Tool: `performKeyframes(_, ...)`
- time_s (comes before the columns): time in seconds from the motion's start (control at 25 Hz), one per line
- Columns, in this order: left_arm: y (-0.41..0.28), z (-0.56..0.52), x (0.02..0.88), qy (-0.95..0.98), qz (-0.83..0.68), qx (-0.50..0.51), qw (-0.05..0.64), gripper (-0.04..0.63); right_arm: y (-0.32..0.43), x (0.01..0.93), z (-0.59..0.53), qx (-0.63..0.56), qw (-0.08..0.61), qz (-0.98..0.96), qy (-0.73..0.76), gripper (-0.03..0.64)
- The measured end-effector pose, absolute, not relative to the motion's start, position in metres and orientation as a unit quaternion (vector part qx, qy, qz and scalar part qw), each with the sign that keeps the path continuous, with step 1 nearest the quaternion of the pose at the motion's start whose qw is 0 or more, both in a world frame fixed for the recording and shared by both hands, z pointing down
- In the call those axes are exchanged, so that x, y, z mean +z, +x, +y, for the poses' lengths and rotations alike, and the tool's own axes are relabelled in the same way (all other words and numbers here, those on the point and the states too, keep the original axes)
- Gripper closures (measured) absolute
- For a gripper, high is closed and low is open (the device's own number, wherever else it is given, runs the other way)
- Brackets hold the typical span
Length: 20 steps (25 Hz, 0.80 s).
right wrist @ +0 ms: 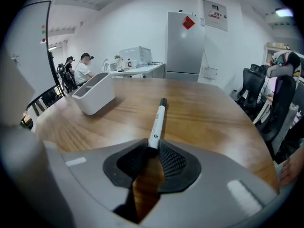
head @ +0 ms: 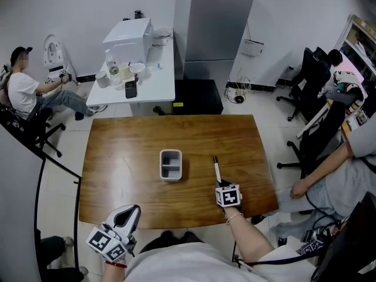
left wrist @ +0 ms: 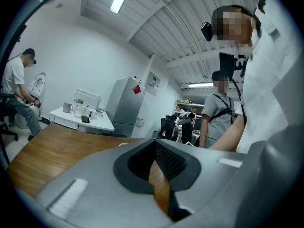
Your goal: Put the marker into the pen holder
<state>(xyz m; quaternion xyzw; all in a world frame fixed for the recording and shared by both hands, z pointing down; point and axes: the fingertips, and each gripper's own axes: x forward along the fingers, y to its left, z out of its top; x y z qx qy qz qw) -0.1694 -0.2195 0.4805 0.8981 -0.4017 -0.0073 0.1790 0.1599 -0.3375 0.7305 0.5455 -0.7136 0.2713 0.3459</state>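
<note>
A: Starting from the left, what does the left gripper (head: pixel 134 210) do?

B: It hangs over the near left corner of the bench (head: pixel 117 157). Its jaws are pressed together and nothing is between them. It seems to have no part in this step.

A: And the pen holder (head: pixel 171 177)?

B: It stands near the middle of the bench, a little to the left. It is white, has two compartments, and both look empty.

A: Where is the marker (head: pixel 216 169)?

B: To the right of the holder, well apart from it, lying on the bench. Its black cap points to the far edge. The right gripper (head: pixel 220 184) comes from the near edge, and its jaws are pinching the near end of the marker.

A: So the step in hand is the pick-up. How should it be done well?

B: The grip is at the very end, so the marker may swing when it leaves the bench. Probably the person should squeeze firmly, lift slowly, carry it left over the holder, turn it upright, and lower it into one compartment before the jaws spread.
</note>
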Motion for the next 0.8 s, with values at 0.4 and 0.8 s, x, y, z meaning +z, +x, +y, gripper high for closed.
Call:
performKeyframes(0.4, -0.174, -0.224, 0.484, 0.889, -0.418, -0.014, 0.185, 0.598, 0.153, 0.697, -0.342, 0.235, 0.299, -0.756, 0.532, 0.558)
performKeyframes(0.8, -0.160, -0.226, 0.488, 0.895, -0.402, -0.015, 0.194, 0.598, 0.137, 0.646, -0.339, 0.191, 0.247, -0.808, 0.500, 0.560)
